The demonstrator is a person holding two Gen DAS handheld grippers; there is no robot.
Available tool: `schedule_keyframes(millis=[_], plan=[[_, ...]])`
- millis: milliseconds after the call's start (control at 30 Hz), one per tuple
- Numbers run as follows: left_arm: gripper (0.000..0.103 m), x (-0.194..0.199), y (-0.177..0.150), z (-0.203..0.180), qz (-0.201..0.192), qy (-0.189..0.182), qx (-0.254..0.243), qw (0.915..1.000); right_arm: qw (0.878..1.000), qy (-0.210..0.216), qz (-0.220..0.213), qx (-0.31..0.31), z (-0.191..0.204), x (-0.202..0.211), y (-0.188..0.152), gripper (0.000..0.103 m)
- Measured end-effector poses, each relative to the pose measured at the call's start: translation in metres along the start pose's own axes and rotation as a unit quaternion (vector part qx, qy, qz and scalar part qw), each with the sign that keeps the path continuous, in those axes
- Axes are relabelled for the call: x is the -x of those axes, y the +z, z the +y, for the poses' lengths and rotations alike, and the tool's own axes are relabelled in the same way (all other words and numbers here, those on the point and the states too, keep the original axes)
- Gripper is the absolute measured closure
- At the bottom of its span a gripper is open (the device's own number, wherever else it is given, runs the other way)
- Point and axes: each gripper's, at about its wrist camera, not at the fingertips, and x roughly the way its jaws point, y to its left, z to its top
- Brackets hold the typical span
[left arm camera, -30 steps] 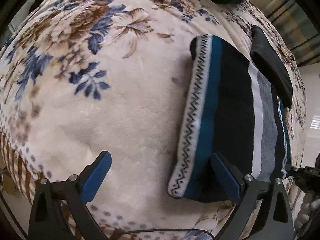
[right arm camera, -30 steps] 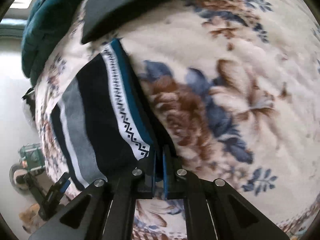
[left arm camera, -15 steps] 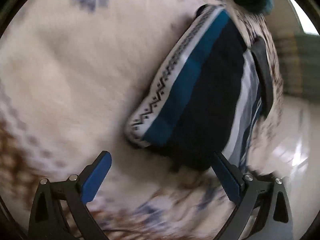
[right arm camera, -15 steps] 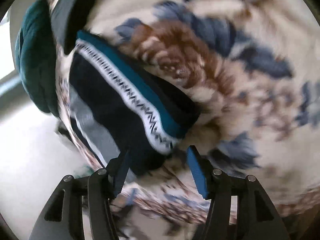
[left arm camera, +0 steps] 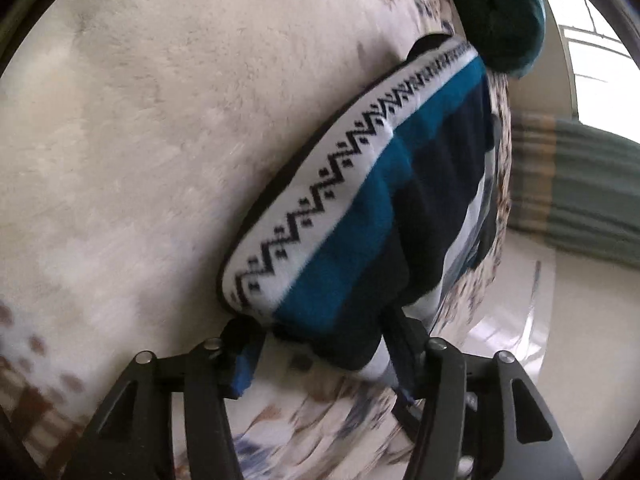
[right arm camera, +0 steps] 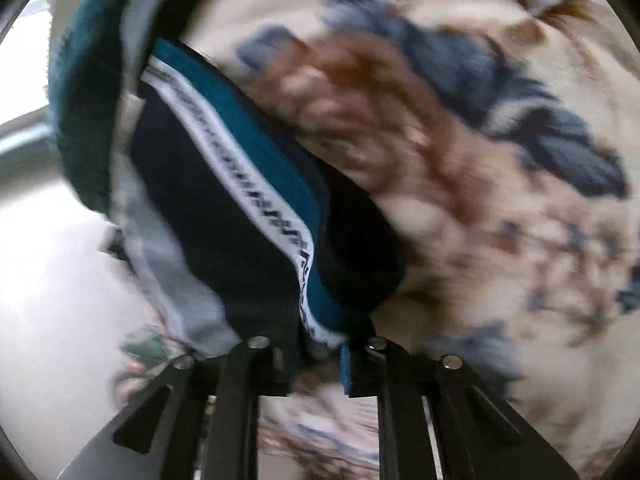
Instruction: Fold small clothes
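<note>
The biggest thing I see is the floral fleece blanket (left arm camera: pixel 132 128) that covers the surface in both wrist views — cream pile with blue and brown flowers (right arm camera: pixel 460 128), badly smeared by motion blur on the right side. Beyond its edge I see pale glossy floor (left arm camera: pixel 532 320) and a striped curtain (left arm camera: pixel 576 184) under a bright window.

At the far end of the blanket lies a dark green plush bundle (left arm camera: pixel 500 12), and next to it in the right view a flat dark item (right arm camera: pixel 160 4); I cannot tell what that item is.

The folded striped garment (left arm camera: pixel 360 216) lies near the blanket's edge, just beside the green bundle. It has a white band with black zigzag, then teal, then navy, then grey and white stripes. Its near end bulges towards both cameras.

My left gripper (left arm camera: pixel 320 354) has its jaws part-closed around the garment's near end, with one blue pad at the zigzag corner and the other against the navy side.

My right gripper (right arm camera: pixel 320 344) has narrower jaws — the teal and white hem (right arm camera: pixel 316 320) sits between the pads, pinched there as far as the blur allows me to judge.
</note>
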Motion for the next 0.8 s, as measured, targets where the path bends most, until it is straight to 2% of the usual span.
schedule_keyframes(millis=[67,100,133,167,267,367,400,467,533,633,733,800], plan=[[0.049,0.014,-0.002,-0.006,0.009,0.014,-0.020,0.9997,1.000,-0.020,0.005,0.002,-0.003,0.012,0.000,0.060],[0.047,0.021,-0.002,-0.010,0.011,0.019,-0.031,0.9993,1.000,-0.023,0.006,0.004,0.001,0.016,0.001,0.058],[0.036,0.031,-0.002,-0.013,0.010,0.021,-0.044,0.9988,1.000,-0.021,0.002,0.006,0.001,0.024,0.002,0.056],[0.025,0.043,0.001,-0.021,0.000,0.026,-0.064,0.9976,1.000,-0.016,-0.005,0.010,0.002,0.032,0.002,0.049],[0.019,0.056,0.018,-0.034,-0.025,0.025,-0.102,0.9942,1.000,0.003,-0.018,0.014,0.005,0.047,0.001,0.036],[0.019,0.049,0.046,-0.038,-0.044,0.039,-0.129,0.9899,0.999,0.036,0.000,0.014,-0.001,0.043,0.014,0.032],[0.019,0.047,0.056,-0.033,-0.050,0.045,-0.133,0.9888,0.999,0.047,0.011,0.008,0.001,0.031,0.025,0.032],[0.019,0.036,0.072,-0.028,-0.047,0.043,-0.142,0.9878,0.994,0.086,0.042,-0.060,-0.015,0.005,0.017,0.032],[0.019,0.013,0.088,-0.031,-0.026,0.038,-0.156,0.9867,0.987,0.128,0.056,-0.082,-0.021,-0.013,0.006,0.032],[0.018,-0.011,0.097,-0.038,0.007,0.030,-0.176,0.9839,0.978,0.180,0.033,-0.100,-0.022,-0.037,-0.001,0.032],[0.009,-0.024,0.104,-0.046,0.026,0.016,-0.196,0.9801,0.967,0.230,-0.012,-0.109,-0.014,-0.051,0.009,0.030],[0.009,-0.026,0.108,-0.052,0.034,0.004,-0.204,0.9784,0.962,0.248,-0.029,-0.108,-0.003,-0.057,0.017,0.030]])
